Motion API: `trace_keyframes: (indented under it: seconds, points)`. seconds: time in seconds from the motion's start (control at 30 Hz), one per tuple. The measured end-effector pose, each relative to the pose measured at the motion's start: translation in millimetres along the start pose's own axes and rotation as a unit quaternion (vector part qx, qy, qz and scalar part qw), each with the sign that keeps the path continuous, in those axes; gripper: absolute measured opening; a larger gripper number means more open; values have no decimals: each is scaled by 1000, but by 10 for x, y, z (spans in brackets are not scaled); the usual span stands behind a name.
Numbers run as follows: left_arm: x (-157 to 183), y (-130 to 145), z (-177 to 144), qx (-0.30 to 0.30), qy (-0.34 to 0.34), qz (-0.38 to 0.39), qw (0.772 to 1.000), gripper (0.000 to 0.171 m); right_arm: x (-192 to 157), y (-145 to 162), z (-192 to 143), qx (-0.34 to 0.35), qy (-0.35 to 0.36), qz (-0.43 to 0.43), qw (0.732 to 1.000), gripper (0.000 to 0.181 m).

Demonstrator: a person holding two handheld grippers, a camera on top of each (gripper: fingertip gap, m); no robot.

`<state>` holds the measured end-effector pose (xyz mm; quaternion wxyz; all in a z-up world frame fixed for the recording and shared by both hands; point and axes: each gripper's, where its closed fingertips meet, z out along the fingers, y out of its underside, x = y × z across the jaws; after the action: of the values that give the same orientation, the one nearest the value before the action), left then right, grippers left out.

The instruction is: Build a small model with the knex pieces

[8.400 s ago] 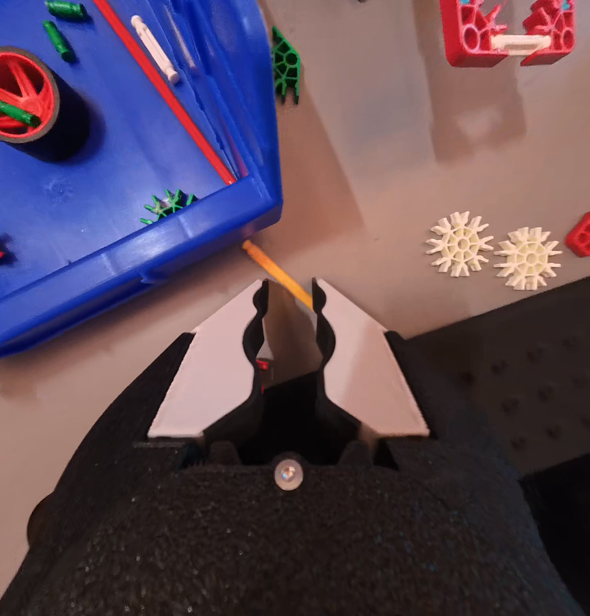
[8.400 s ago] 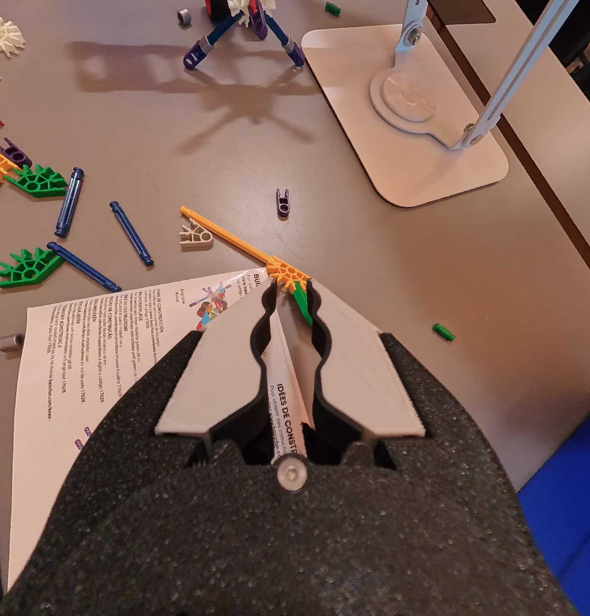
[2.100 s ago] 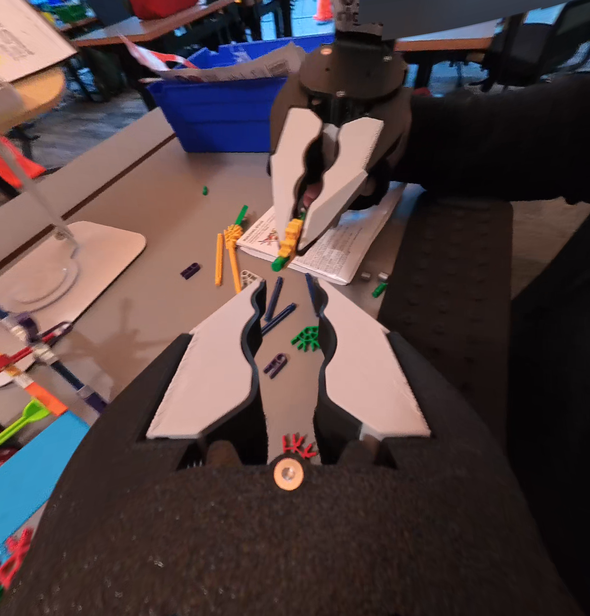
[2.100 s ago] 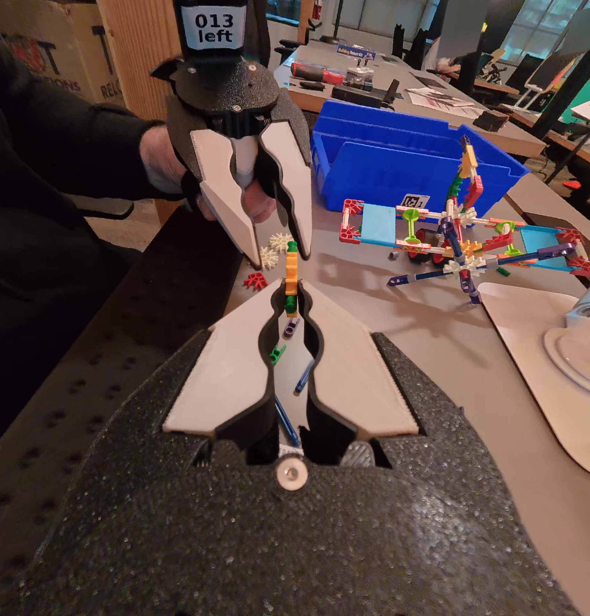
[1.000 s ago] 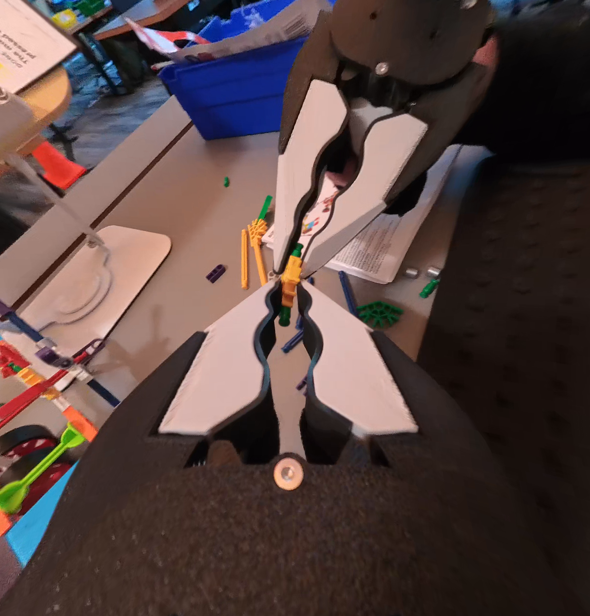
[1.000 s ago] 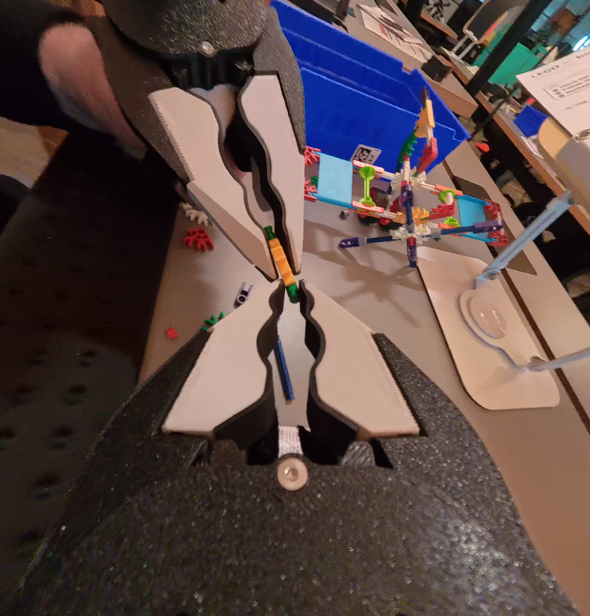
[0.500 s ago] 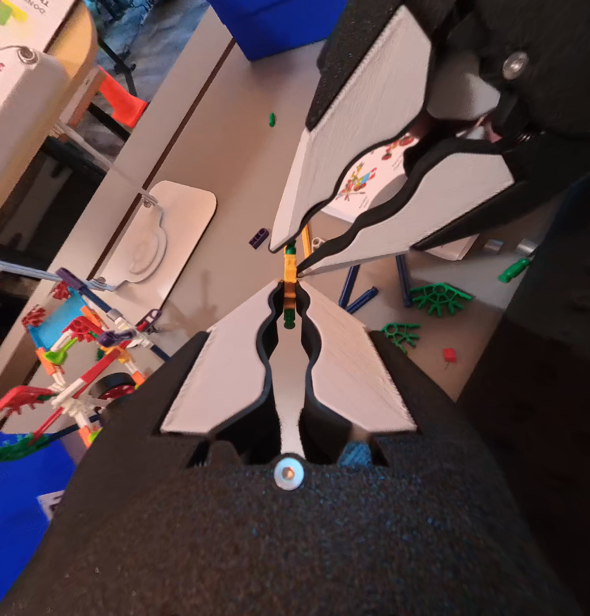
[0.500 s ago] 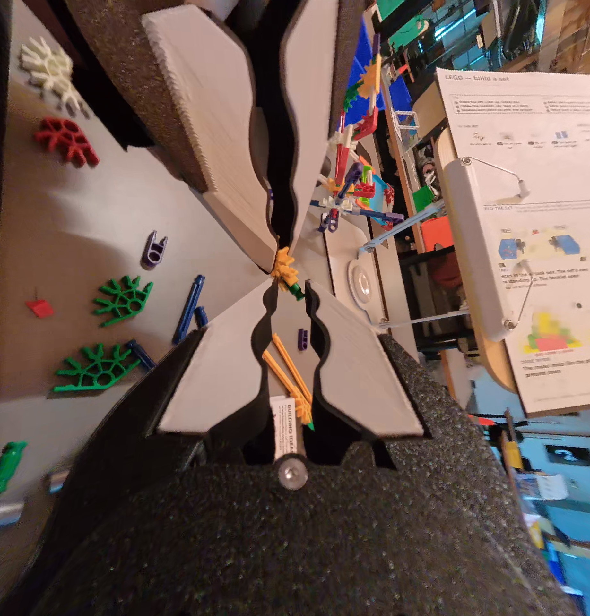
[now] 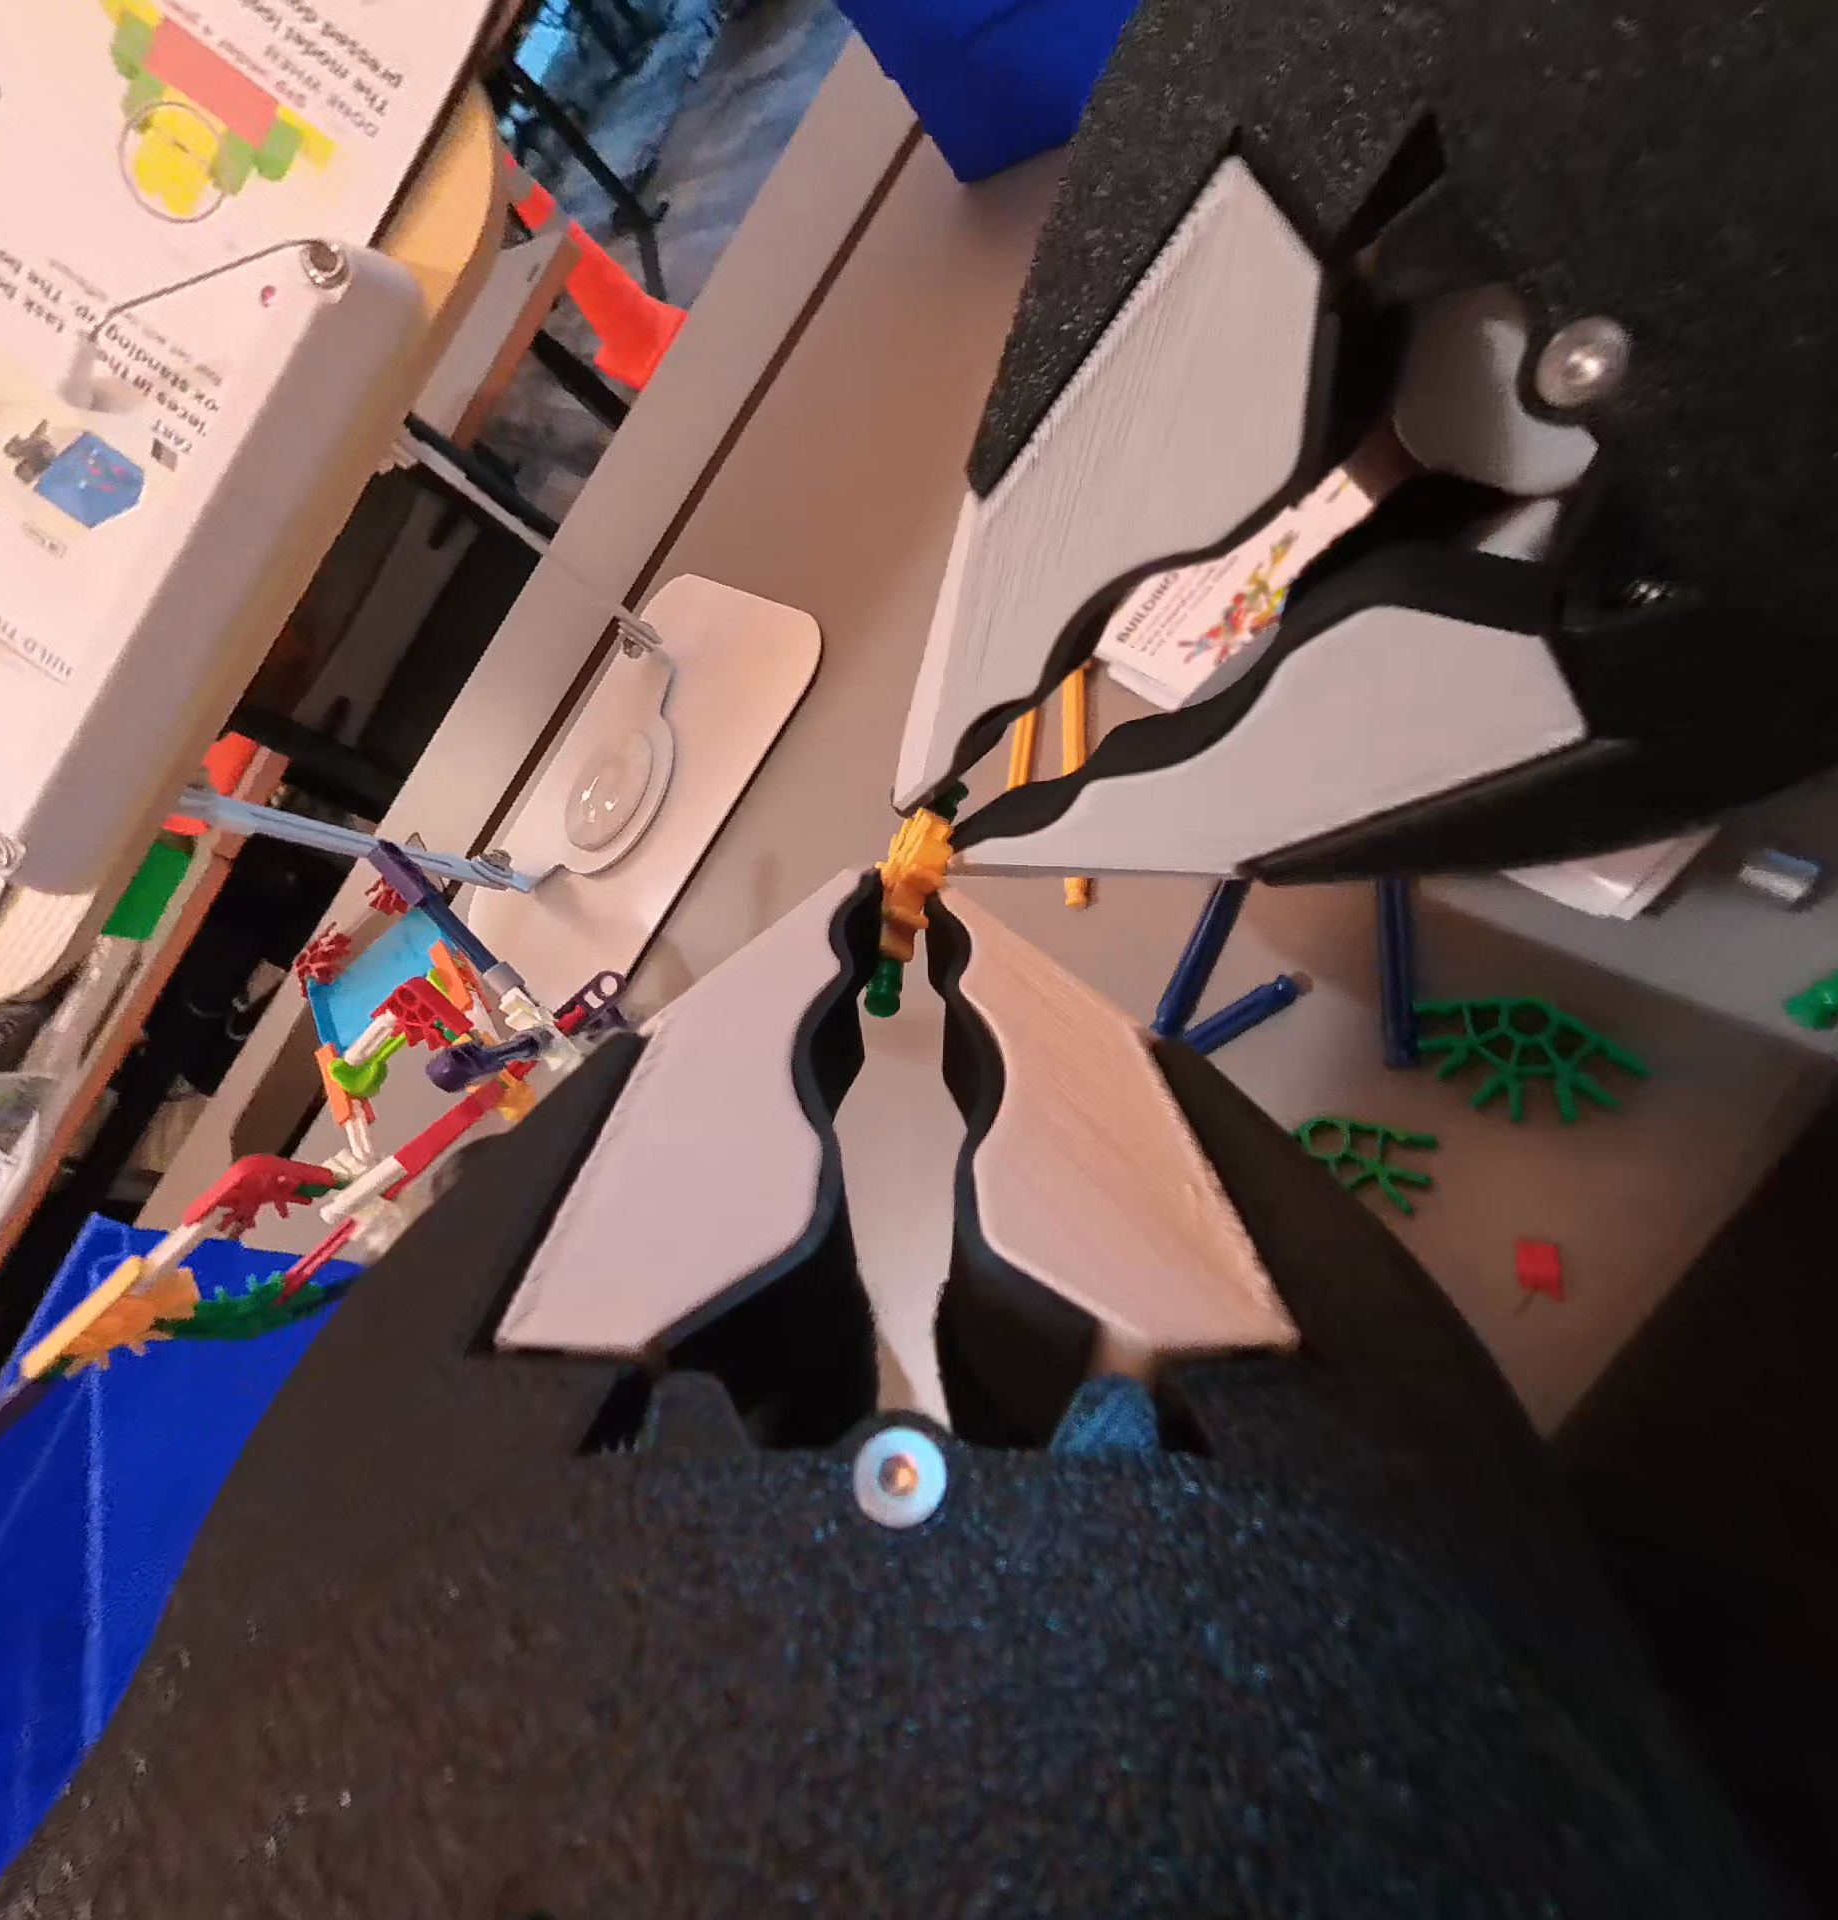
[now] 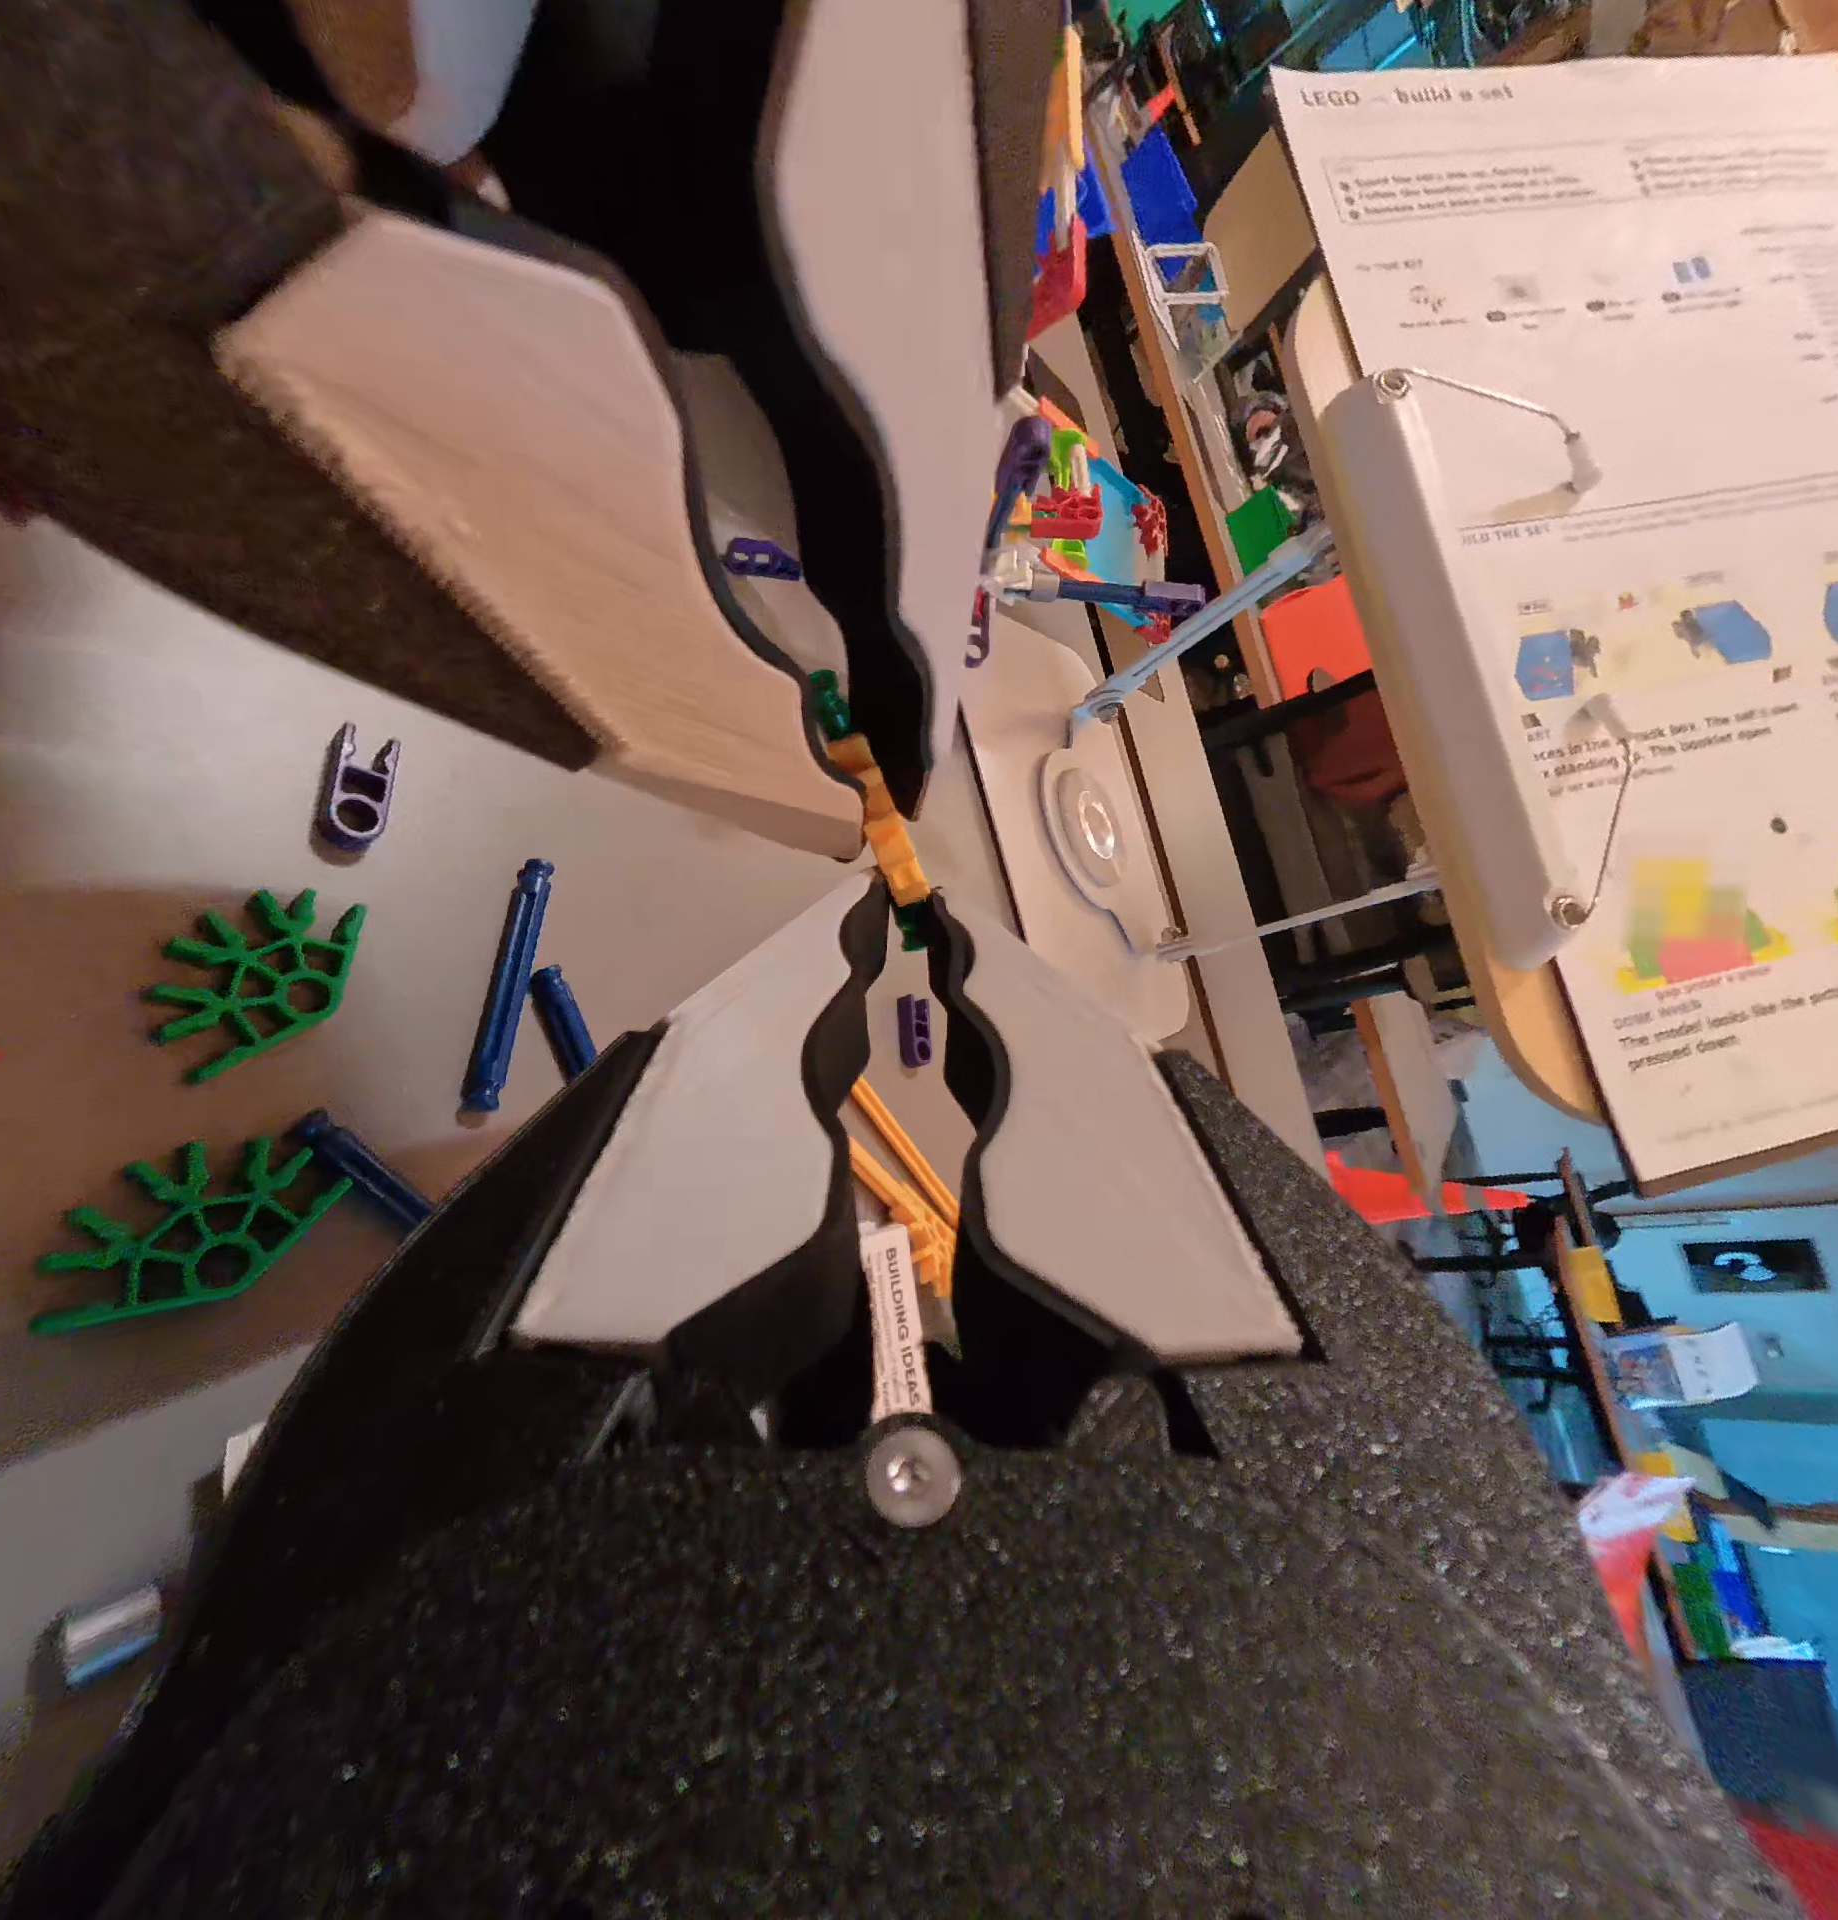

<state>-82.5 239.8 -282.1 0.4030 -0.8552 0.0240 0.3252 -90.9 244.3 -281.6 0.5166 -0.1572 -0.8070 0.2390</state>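
Printed text on instruction sheet (image 10: 1580, 520) & booklet (image 9: 1206, 634); wording not copied.

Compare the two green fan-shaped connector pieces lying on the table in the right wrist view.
The upper green fan-shaped plastic connector lies clear of the rods, while the lower green fan-shaped plastic connector has a dark blue rod at its tip. The upper one's prongs point up and to the right; the lower one's point up and to the left. Both lie flat on the tan table, untouched by either gripper.

Grey table (image 9: 759, 436) beside cluttered wooden shelving (image 10: 1206, 343).
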Motion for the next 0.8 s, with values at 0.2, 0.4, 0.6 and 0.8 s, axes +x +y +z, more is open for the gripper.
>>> trace_keyframes:
  seconds: [0.2, 0.4, 0.6, 0.8]
  points:
    - [-85, -110, 22, 36, -29, -58, 997, 5, 116, -5, 17, 14, 1, 97, 995, 4]
    - [-179, -258, 78, 64, -44, -94, 993, 5, 298, 23, 3, 33, 16, 195, 980, 5]
    - [-229, -364, 139, 74, -64, -87, 991, 4, 409, 78, 3, 58, -5, 317, 947, 5]
    - [-228, -367, 242, 57, -57, -49, 996, 4, 424, 178, 46, 37, -9, 305, 952, 8]
